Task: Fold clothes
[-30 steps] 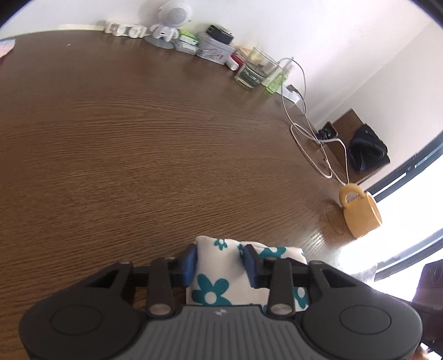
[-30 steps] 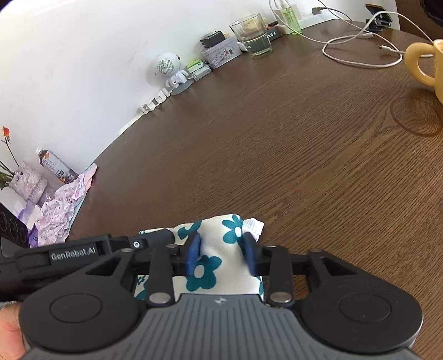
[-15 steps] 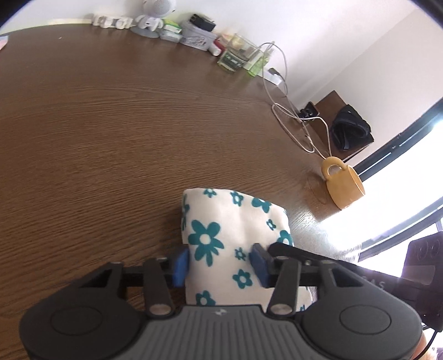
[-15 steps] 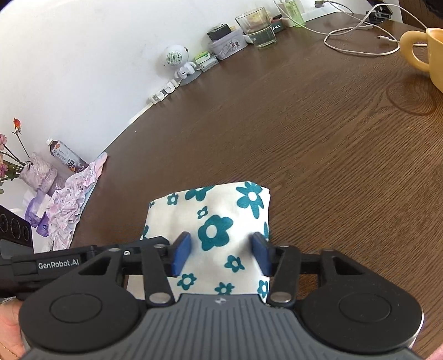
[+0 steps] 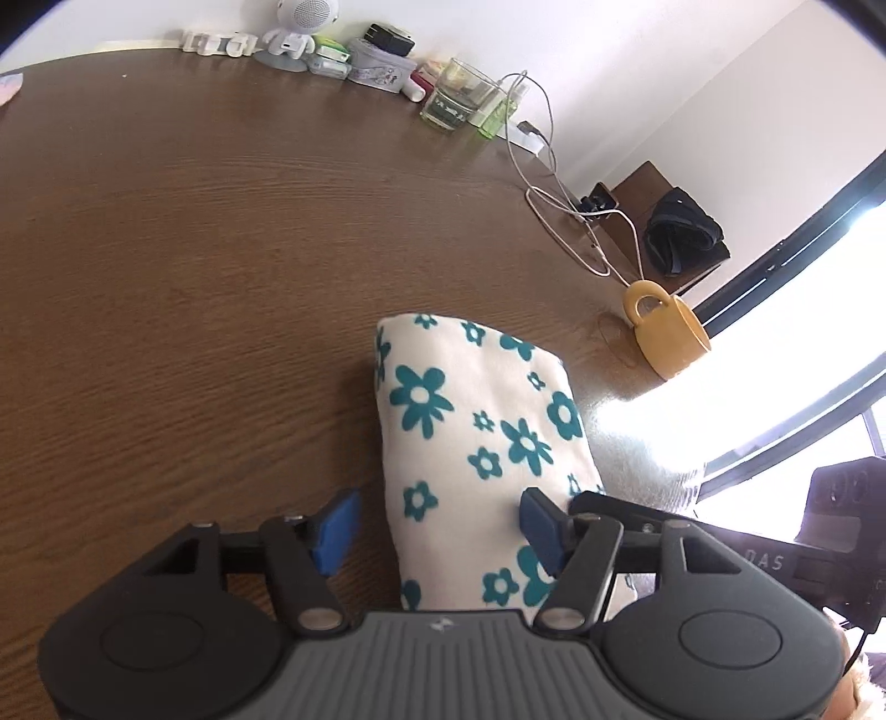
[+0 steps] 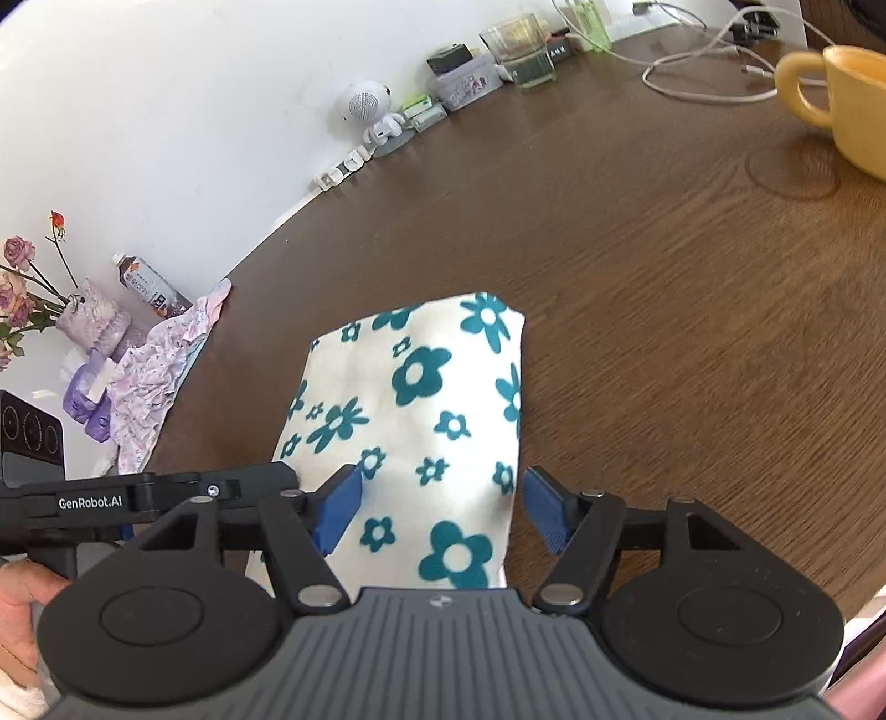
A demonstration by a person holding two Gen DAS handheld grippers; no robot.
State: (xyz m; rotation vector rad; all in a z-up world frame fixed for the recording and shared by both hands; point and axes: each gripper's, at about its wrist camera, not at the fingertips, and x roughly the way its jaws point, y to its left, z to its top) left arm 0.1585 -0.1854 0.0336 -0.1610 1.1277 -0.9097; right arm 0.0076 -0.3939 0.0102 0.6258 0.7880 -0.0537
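Observation:
A white cloth with teal flowers (image 5: 476, 437) lies folded into a narrow rectangle on the brown wooden table (image 5: 194, 266). My left gripper (image 5: 437, 531) hovers over the cloth's near left edge, open, blue pads wide apart and touching nothing. In the right wrist view the same cloth (image 6: 421, 410) lies flat, and my right gripper (image 6: 440, 512) stands open over its near end. The left gripper's black finger (image 6: 243, 487) shows at the cloth's left side there.
A yellow mug (image 5: 667, 327) stands right of the cloth near the table edge. White cables (image 5: 559, 216), a glass (image 5: 454, 99), small boxes and a white round speaker (image 5: 299, 22) line the far wall. Purple floral fabric (image 6: 160, 376), a bottle and flowers sit far left.
Both grippers let go of the folded cloth, opened wide and drew back toward me. The cloth now lies flat on the table.

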